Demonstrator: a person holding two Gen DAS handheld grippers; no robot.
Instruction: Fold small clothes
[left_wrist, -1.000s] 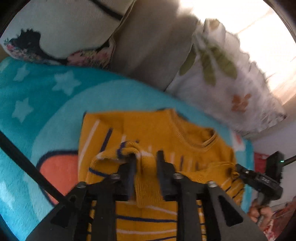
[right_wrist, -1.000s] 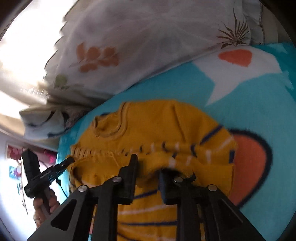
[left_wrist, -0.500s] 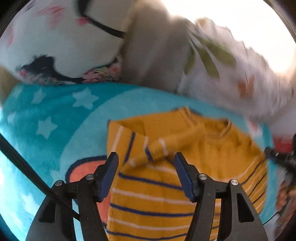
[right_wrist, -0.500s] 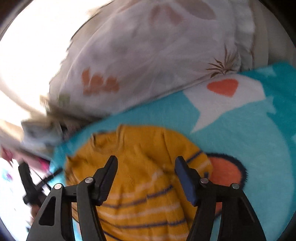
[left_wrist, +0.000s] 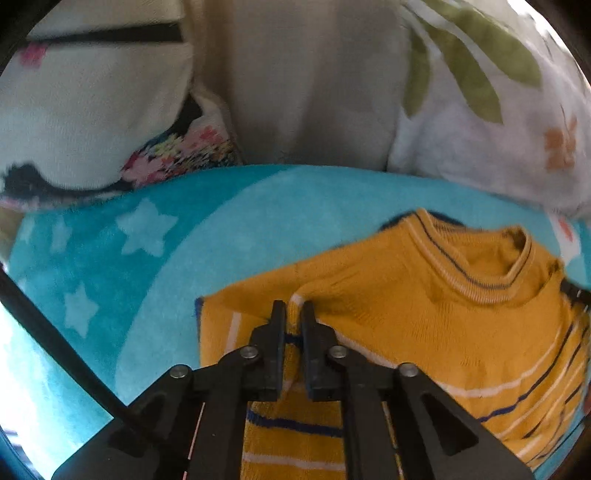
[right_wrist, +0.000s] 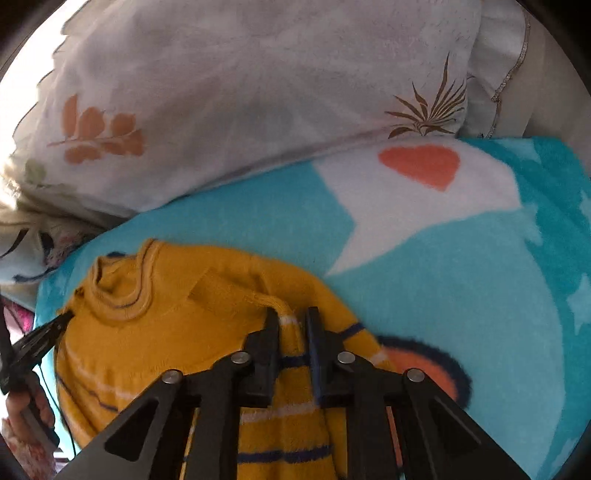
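A small mustard-yellow sweater (left_wrist: 443, 314) with white and navy stripes lies flat on a turquoise blanket (left_wrist: 184, 229), neckline away from me. My left gripper (left_wrist: 293, 306) points steeply down at the sweater's left shoulder. Its jaws are closing, and a ridge of the knit is pinched between the pads. In the right wrist view the sweater (right_wrist: 166, 332) shows its other side. There my right gripper (right_wrist: 291, 314) is closing too, with a raised fold of fabric squeezed between its fingers. The left gripper (right_wrist: 40, 338) shows at the far left of that view, in a person's hand (right_wrist: 22, 410).
Pillows line the far edge of the blanket: a leaf-print one (right_wrist: 240, 92), a beige cushion (left_wrist: 306, 85) and a white flowered one (left_wrist: 85, 110). The blanket (right_wrist: 480, 295) has stars, a white patch with an orange heart (right_wrist: 421, 164) and an orange oval (right_wrist: 424, 369).
A second ago both grippers held folded sleeve fabric. Half a second ago they stood wide open above the sweater. Now both have dropped and closed on fabric at the shoulders.
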